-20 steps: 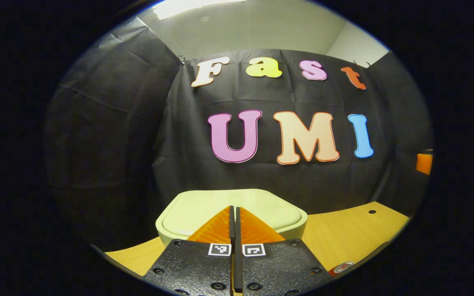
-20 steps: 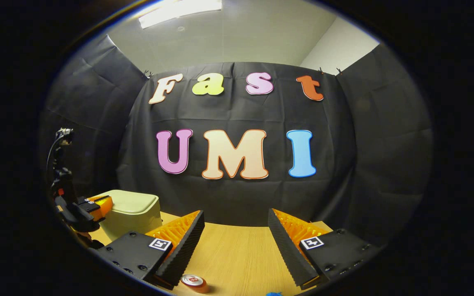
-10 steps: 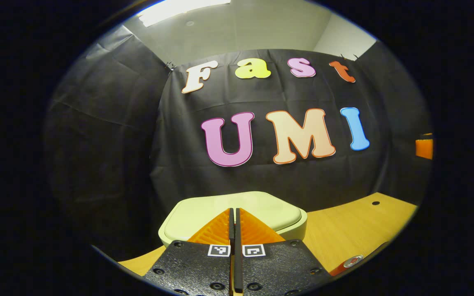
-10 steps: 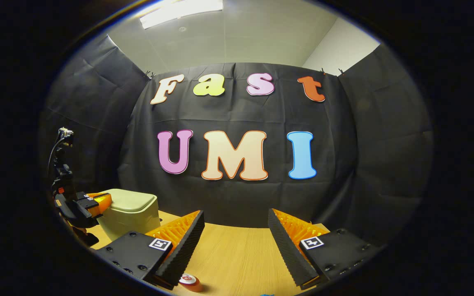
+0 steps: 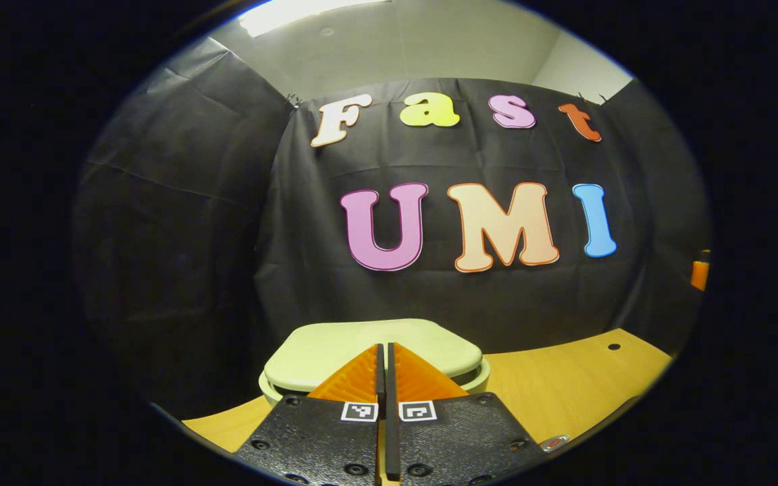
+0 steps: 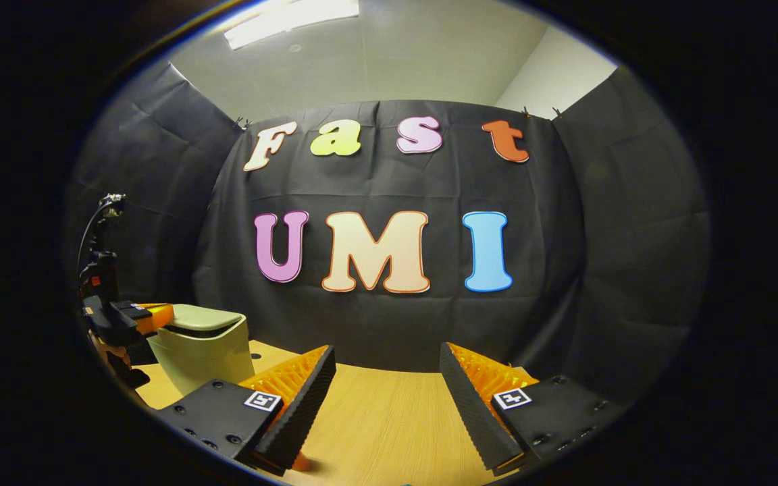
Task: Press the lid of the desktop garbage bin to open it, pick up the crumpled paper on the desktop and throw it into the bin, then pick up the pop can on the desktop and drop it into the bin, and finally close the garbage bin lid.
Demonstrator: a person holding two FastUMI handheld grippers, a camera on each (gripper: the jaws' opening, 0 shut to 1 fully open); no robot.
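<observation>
The left tool (image 5: pixel 383 354) is clenched, its 2 fingers pressed flat together with nothing between them, so that they form 1 blunt wedge for pushing rather than gripping. That wedge sits on the near edge of the lid (image 5: pixel 375 344) of the desktop garbage bin (image 6: pixel 201 351), which fits the first step of the task: pressing the lid to pop it open. In the right gripper view the lid looks slightly lifted, with a dark slit between it and the bin's body, so the catch has probably let go, though the bin is small and far off in that view and I cannot be sure.

The bin is smooth, pale green plastic, a rounded-corner box that tapers a little toward its base, with a shallow domed lid. It stands at the far left of the desk (image 6: pixel 375 418), close to the black cloth wall. The desk is light wood-grain board, matte, with a small dark hole near its far right corner.

The right tool (image 6: pixel 383 398) is released, its ribbed, foam-faced fingers spread wide and hovering over bare desk, seemingly kept ready for the pickups. The pop can (image 5: pixel 555 443) shows as a red-rimmed metal top at the desk's near edge in the left gripper view. The crumpled paper I cannot pick out.
</observation>
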